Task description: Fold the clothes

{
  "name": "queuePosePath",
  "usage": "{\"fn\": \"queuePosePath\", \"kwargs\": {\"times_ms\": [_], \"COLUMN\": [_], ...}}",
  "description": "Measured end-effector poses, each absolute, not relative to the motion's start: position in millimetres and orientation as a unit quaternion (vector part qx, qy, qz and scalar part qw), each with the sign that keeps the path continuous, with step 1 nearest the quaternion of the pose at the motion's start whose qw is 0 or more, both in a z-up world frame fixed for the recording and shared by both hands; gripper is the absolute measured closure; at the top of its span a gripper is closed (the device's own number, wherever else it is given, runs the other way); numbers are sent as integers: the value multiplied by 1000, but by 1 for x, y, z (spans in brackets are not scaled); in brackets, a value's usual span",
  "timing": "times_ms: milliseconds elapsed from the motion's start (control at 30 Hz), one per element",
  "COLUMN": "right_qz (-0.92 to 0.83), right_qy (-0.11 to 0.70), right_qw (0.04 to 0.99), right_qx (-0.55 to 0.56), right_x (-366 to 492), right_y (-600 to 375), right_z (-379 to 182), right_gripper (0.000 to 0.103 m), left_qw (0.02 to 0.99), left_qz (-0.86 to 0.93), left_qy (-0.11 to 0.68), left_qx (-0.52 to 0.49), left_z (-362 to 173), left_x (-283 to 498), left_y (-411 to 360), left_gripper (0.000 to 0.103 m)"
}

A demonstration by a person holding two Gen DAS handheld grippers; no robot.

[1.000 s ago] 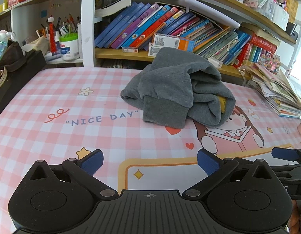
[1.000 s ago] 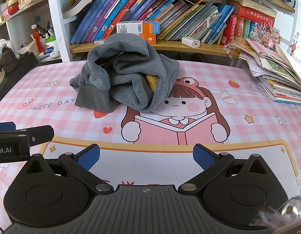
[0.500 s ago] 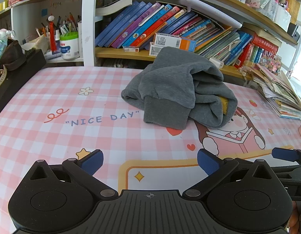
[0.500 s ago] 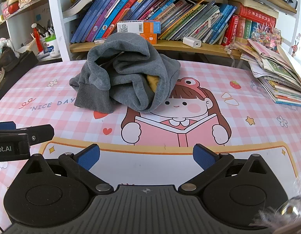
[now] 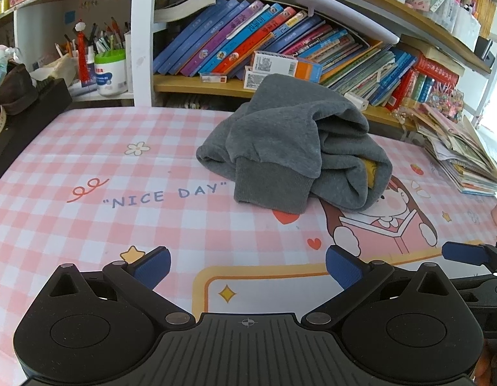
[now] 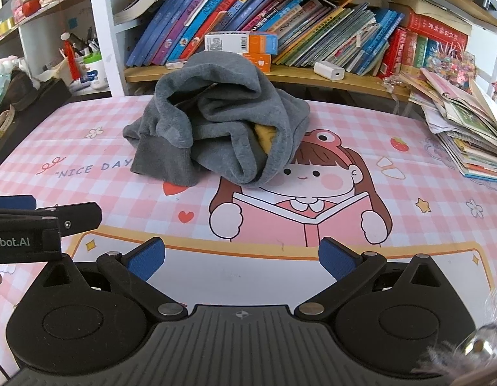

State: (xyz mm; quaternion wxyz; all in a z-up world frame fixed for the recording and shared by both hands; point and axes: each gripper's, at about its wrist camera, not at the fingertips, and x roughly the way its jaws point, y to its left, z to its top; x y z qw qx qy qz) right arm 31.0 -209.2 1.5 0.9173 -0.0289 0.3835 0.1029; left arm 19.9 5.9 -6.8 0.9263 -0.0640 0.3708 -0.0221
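Grey sweatshirt [image 5: 293, 148] lies crumpled in a heap at the far middle of the desk [image 5: 87, 160], on the pink checked mat, yellow lining showing inside. Left gripper [image 5: 247, 263] and right gripper [image 6: 241, 257] hover near the front edge, well apart from it, fingers wide, holding nothing.

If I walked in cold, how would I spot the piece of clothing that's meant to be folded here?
Look at the pink checked table mat in front of the bookshelf. Near its far edge, by the words "NICE DAY", sits a crumpled grey sweatshirt. It is the only cloth heap there, soft grey fleece with a ribbed cuff and a glimpse of yellow inside.
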Motion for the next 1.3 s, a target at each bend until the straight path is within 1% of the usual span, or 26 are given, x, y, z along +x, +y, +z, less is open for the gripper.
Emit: {"fn": "queuePosePath", "kwargs": {"times_ms": [600,867,1133,1300], "right_qz": [91,108,125,151], "right_qy": [382,379,364,352], "right_qw": [919,919,922,921], "right_qx": [-34,-29,-48,-76], "right_x": [46,59,92,126], "right_y": [-211,-213,-211,-203], "right_z": [-3,-2,4,7], "right_gripper": [0,0,1,1], "left_qw": [928,934,930,920], "left_qz": [-17,-12,-17,-6], "left_qy": [366,351,352,369], "left_qx": [-66,-72,-103,-128], "left_z": [-9,-4,-8,-21], "left_x": [33,43,60,72], "left_y": [9,15,27,35], "left_gripper": [0,0,0,0]}}
